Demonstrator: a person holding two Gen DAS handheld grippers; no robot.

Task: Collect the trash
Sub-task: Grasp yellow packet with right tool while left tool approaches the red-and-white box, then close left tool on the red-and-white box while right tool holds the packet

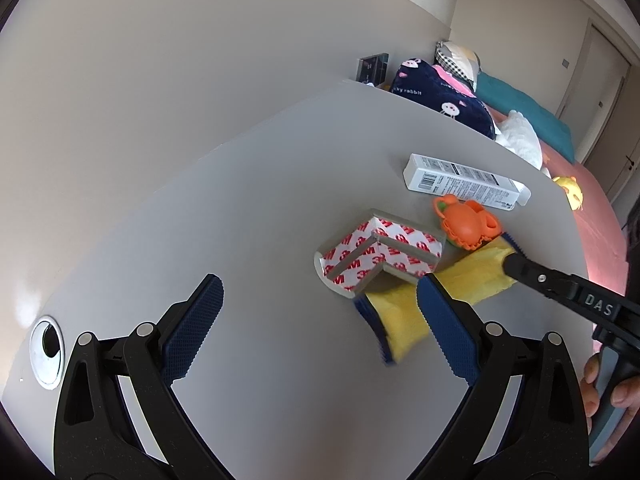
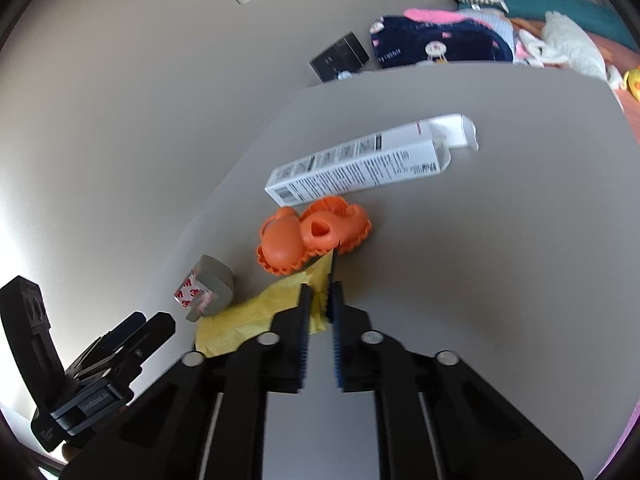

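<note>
A yellow wrapper with a blue serrated edge (image 1: 404, 316) lies on the grey table (image 1: 248, 208). My right gripper (image 2: 320, 300) is shut on the wrapper (image 2: 248, 320); it shows in the left wrist view (image 1: 510, 258). My left gripper (image 1: 320, 312) is open and empty, just short of the wrapper. A grey corner guard with 3M tape (image 1: 376, 256) sits beyond it, also in the right wrist view (image 2: 206, 286). An orange toy (image 1: 466, 222) (image 2: 312, 236) and a white box (image 1: 466, 182) (image 2: 360, 166) lie farther back.
A round cable hole (image 1: 48, 350) is at the table's left. A bed with a navy blanket (image 1: 436, 92), pillows and a yellow plush (image 1: 570, 190) lies behind the table. A black box (image 2: 340, 56) stands by the wall.
</note>
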